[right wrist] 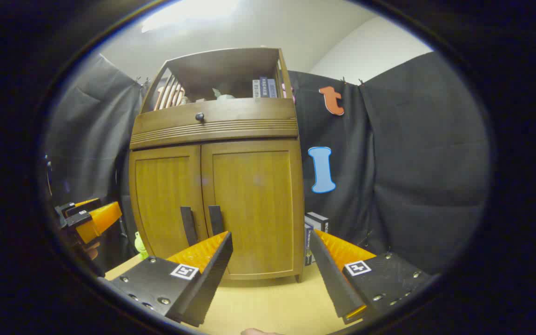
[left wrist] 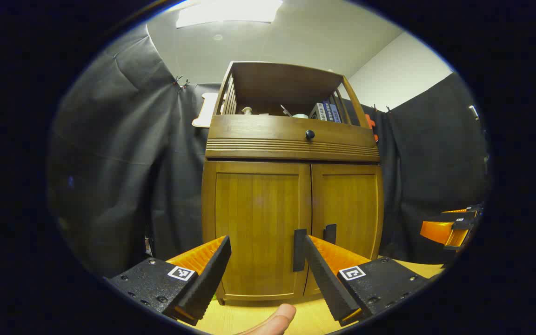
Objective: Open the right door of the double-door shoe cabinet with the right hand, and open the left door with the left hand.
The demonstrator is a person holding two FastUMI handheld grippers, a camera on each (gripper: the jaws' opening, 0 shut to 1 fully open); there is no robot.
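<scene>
The wooden shoe cabinet (left wrist: 291, 223) stands upright on the tabletop with both doors closed. In the left gripper view, the left door (left wrist: 256, 218) and its dark vertical handle (left wrist: 299, 250) lie straight ahead, the right door (left wrist: 348, 204) and its handle (left wrist: 329, 233) just beyond. My left gripper (left wrist: 266, 242) is open, short of the left door, touching nothing. In the right gripper view, the right door (right wrist: 251, 204) and its handle (right wrist: 216, 220) face me. My right gripper (right wrist: 270, 235) is open in front of that door, apart from it. The left gripper (right wrist: 89, 218) appears far left.
Above the doors are a drawer with a round knob (left wrist: 310, 134) and an open shelf holding books (right wrist: 263, 87). A small box (right wrist: 315, 228) stands to the cabinet's right, and a green toy (right wrist: 141, 245) to its left. A thumb (left wrist: 272, 320) shows low down. Light wooden tabletop (right wrist: 268, 298) lies ahead.
</scene>
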